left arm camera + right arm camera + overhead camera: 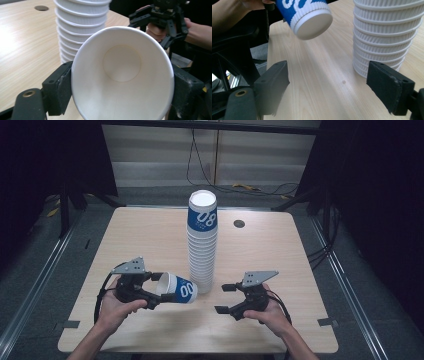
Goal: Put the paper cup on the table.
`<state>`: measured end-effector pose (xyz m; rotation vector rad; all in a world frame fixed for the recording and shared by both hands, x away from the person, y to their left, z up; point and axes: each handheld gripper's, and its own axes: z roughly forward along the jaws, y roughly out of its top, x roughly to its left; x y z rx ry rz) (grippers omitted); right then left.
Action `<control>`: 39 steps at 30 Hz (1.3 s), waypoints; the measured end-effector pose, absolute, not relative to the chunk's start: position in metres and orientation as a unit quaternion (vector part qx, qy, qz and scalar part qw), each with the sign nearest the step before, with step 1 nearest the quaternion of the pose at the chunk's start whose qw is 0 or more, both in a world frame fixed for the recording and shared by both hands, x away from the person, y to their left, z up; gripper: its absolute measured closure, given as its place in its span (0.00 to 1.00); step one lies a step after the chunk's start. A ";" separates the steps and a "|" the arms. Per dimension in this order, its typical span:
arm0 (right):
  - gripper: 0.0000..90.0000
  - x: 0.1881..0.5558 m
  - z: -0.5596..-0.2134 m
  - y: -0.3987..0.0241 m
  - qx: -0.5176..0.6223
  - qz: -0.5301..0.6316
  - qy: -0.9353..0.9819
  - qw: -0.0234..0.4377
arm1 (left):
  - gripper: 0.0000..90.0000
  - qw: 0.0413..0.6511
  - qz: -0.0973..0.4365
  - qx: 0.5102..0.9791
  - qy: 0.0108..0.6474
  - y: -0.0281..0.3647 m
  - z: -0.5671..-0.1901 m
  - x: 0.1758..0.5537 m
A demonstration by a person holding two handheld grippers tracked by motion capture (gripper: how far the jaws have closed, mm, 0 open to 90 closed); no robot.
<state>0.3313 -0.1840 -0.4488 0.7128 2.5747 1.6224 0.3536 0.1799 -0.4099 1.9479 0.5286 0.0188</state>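
Note:
A tall stack of white ribbed paper cups (202, 247) stands at the table's middle, its top cup blue with white print. My left gripper (161, 287) is shut on a single blue-and-white cup (179, 288), held on its side just left of the stack's foot, bottom toward the right. The left gripper view looks into that cup's white inside (122, 72), clamped between both jaws. My right gripper (226, 298) is open and holds nothing, right of the stack. In the right gripper view the held cup's bottom (312, 23) hangs above the table and the stack (387, 37) stands at right.
The light wooden table (140, 240) has a dark round hole (239, 224) behind the stack. Black curtains flank the table and cables lie on the floor behind. The other hand's gripper (160, 17) shows beyond the cup in the left gripper view.

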 end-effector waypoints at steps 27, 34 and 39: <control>0.19 0.339 -0.452 -0.200 0.260 0.496 0.828 0.036 | 0.20 0.383 0.128 0.858 0.318 0.217 -0.396 0.394; 0.21 0.343 -0.454 -0.200 0.261 0.489 0.832 0.026 | 0.19 0.333 0.121 0.874 0.334 0.220 -0.394 0.412; 0.21 0.343 -0.453 -0.200 0.264 0.485 0.833 0.029 | 0.19 0.285 0.109 0.886 0.349 0.218 -0.401 0.428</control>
